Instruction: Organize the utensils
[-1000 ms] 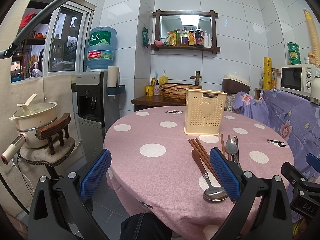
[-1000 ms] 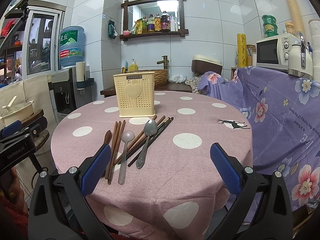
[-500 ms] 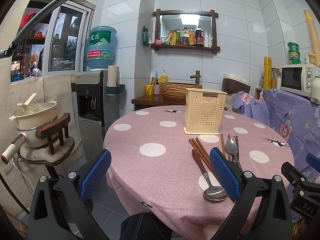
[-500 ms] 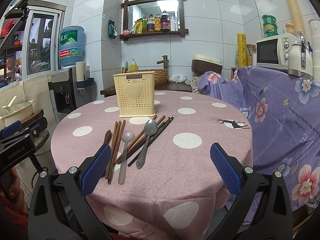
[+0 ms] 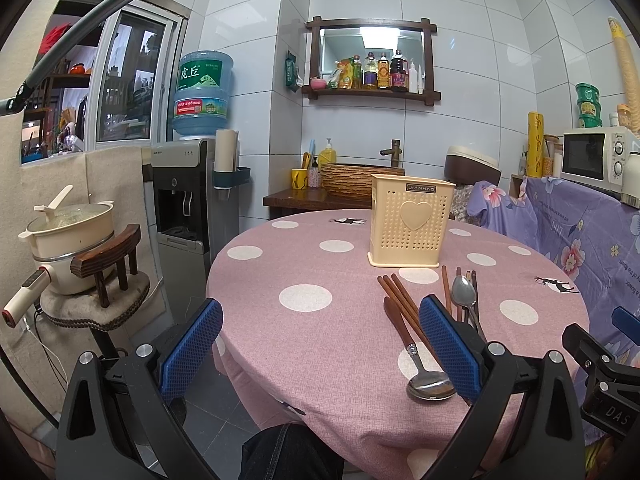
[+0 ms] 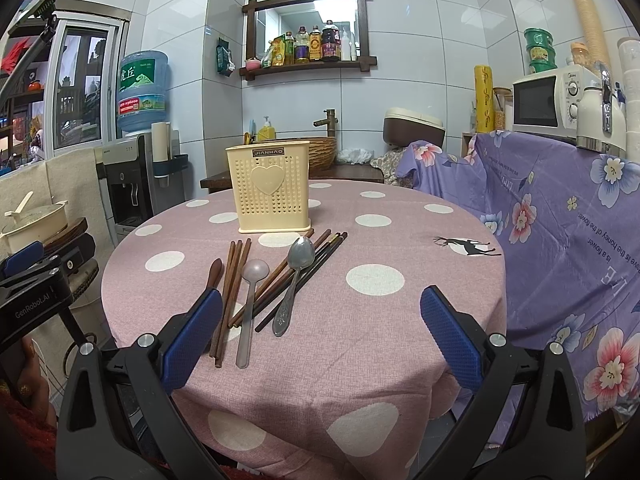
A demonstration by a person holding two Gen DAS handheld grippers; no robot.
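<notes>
Nothing looks sorted yet: chopsticks (image 6: 236, 280) and spoons (image 6: 294, 280) lie loose on the table (image 6: 372, 332) between its near edge and the holder (image 6: 272, 192), while both left gripper (image 5: 320, 348) and right gripper (image 6: 320, 336) hover wide and empty.

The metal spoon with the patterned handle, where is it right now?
In the right wrist view the metal spoon lies on the pink tablecloth in front of the cream holder, across the dark chopsticks, right of the translucent spoon.
</notes>
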